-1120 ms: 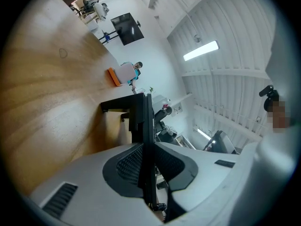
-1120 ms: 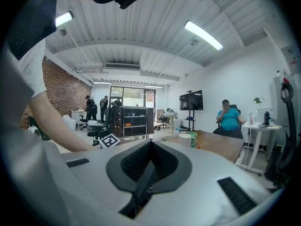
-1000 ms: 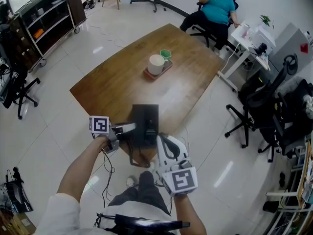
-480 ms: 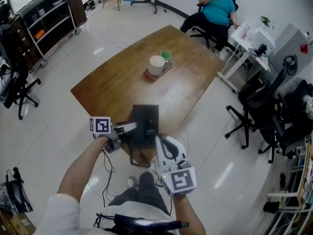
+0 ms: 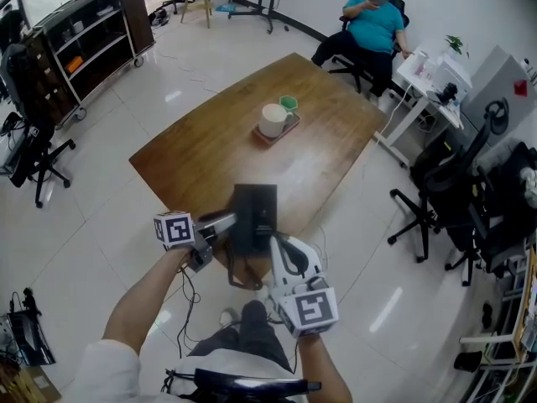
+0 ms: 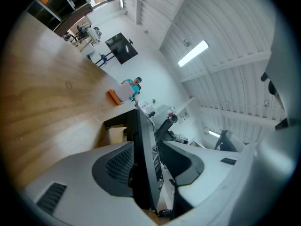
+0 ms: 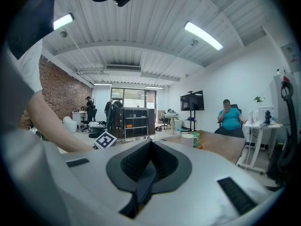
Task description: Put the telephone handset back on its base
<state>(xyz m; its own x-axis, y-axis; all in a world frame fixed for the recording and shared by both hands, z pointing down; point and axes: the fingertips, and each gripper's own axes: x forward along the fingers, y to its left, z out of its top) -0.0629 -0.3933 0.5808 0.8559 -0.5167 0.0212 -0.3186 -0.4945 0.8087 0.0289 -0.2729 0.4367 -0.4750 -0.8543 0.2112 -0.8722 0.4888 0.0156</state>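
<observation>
The black telephone (image 5: pixel 254 217) lies on the near end of the wooden table (image 5: pixel 201 149), and its cord (image 5: pixel 239 277) hangs over the front edge. The handset lies along the phone's left side, hard to tell apart from the base in the head view. My left gripper (image 5: pixel 228 222) reaches in from the left onto that side. Its jaws are opening, and in the left gripper view the black handset (image 6: pixel 142 166) stands edge-on between them with a gap at the right pad. My right gripper (image 5: pixel 278 242) hovers just in front of the phone, jaws shut and empty (image 7: pixel 150 147).
A white mug (image 5: pixel 273 120) and a green cup (image 5: pixel 289 102) sit on an orange tray at the table's far part. A person (image 5: pixel 373 19) sits beyond the table. Black office chairs (image 5: pixel 436 183) stand to the right, and shelving (image 5: pixel 84 40) to the far left.
The head view has shifted, so the table sits a little lower in the frame. Both grippers stay by the phone at the table's near edge; the left one still reaches onto its left side.
</observation>
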